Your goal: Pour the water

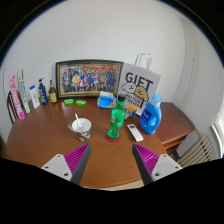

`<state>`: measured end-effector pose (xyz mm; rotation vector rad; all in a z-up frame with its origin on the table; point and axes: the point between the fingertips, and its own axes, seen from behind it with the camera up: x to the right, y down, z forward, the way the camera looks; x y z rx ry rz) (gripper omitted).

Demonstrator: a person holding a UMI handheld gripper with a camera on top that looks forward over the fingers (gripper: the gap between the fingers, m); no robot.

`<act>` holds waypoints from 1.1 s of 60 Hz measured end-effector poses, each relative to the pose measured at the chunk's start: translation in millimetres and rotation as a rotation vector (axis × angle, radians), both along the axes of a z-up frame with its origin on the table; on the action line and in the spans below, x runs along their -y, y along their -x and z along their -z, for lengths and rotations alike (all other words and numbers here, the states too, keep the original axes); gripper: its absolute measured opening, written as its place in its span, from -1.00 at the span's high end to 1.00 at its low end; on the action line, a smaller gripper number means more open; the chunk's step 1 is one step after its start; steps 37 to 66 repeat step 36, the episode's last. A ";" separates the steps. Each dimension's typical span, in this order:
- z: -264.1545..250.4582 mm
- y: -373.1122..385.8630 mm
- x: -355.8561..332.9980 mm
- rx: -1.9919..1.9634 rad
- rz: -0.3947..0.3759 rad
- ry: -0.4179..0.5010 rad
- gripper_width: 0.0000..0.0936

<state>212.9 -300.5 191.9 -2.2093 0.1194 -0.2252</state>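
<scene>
A green bottle (pixel 118 119) stands upright on a red coaster on the brown wooden table (pixel 60 150), beyond my fingers and a little right of centre. A white cup (pixel 81 127) with a spoon in it stands left of the bottle. My gripper (pixel 112 160) is open and empty, its two magenta pads (pixel 76 157) spread wide over the table's near part, well short of both bottle and cup.
A blue detergent bottle (pixel 151 115) and a white remote (pixel 135 131) lie right of the green bottle. A framed picture (pixel 88 77) and a GIFT bag (pixel 139 80) stand against the wall. Several bottles (pixel 36 94) line the back left. A radiator (pixel 197 150) is at the right.
</scene>
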 end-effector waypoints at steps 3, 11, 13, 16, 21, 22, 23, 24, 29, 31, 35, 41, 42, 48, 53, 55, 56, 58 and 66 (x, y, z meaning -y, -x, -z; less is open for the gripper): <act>-9.8 8.4 11.4 0.009 -0.004 -0.001 -0.82; -34.1 21.5 32.7 0.040 0.011 -0.025 -0.82; -38.7 23.5 36.6 0.048 0.014 -0.030 -0.82; -43.9 26.3 42.0 0.049 0.023 -0.036 -0.81; -49.3 27.4 50.0 0.062 0.034 -0.039 -0.82; -50.4 28.0 50.9 0.067 0.035 -0.041 -0.82; -50.0 30.4 52.2 0.071 0.035 -0.044 -0.81; -50.2 32.3 53.1 0.073 0.033 -0.045 -0.82; -48.1 40.2 57.5 0.073 0.020 -0.039 -0.82; -46.8 42.5 59.3 0.077 0.015 -0.038 -0.82; -45.0 45.7 61.5 0.076 0.013 -0.034 -0.82; -44.5 45.4 61.8 0.075 0.015 -0.034 -0.82; -44.5 45.4 61.8 0.075 0.015 -0.034 -0.82; -44.5 45.4 61.8 0.075 0.015 -0.034 -0.82; -44.5 45.4 61.8 0.075 0.015 -0.034 -0.82; -44.5 45.4 61.8 0.075 0.015 -0.034 -0.82; -44.5 45.4 61.8 0.075 0.015 -0.034 -0.82; -44.5 45.4 61.8 0.075 0.015 -0.034 -0.82; -44.5 45.4 61.8 0.075 0.015 -0.034 -0.82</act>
